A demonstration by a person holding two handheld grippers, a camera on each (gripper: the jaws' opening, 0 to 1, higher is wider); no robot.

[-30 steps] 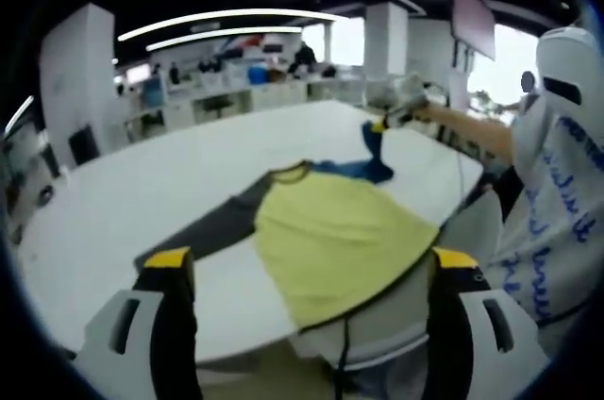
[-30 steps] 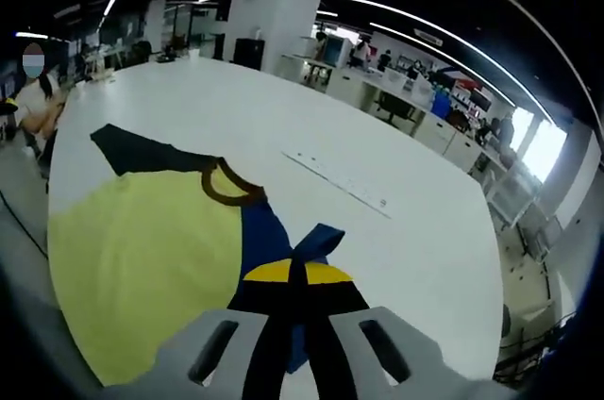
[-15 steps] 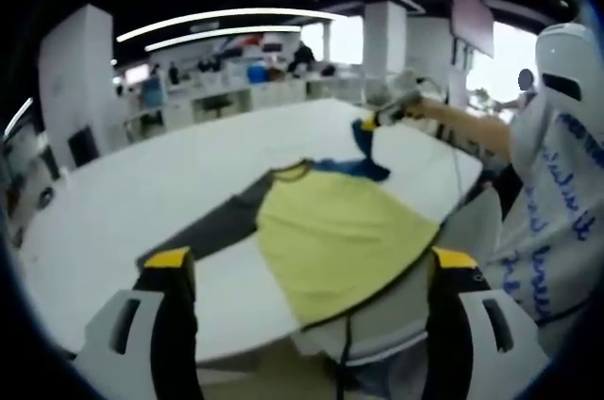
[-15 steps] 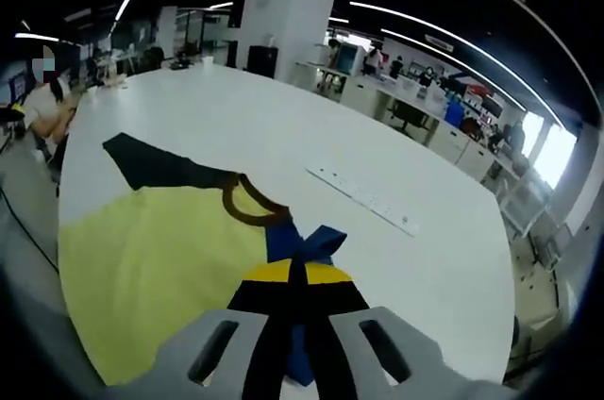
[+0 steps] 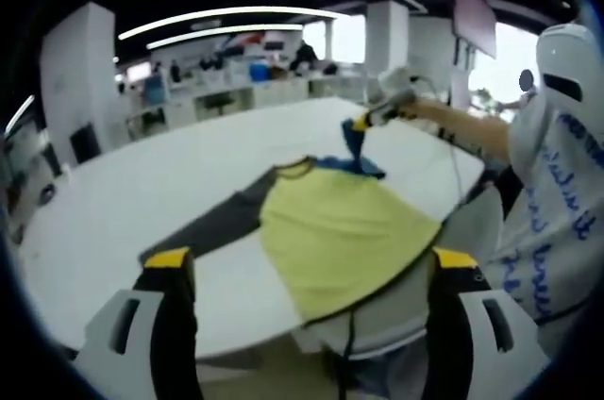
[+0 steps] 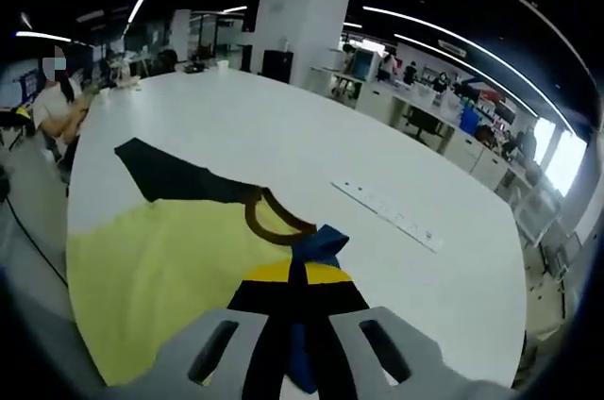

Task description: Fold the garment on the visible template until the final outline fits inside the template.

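A long-sleeved shirt lies flat on the white table, with a yellow body, a dark grey sleeve spread to the left and a brown collar. Its blue sleeve is lifted off the table at the far side. My right gripper is shut on that blue sleeve and shows as the right gripper above the shirt's far shoulder. My left gripper is open and held back from the near table edge, well short of the yellow hem.
A long white strip lies on the table beyond the collar. A person in a white top stands at the right table edge. Another person sits at the table's far left. Desks and pillars stand behind.
My right gripper has carried the lifted blue sleeve a little further in toward the collar and the yellow body. The left gripper has barely moved.
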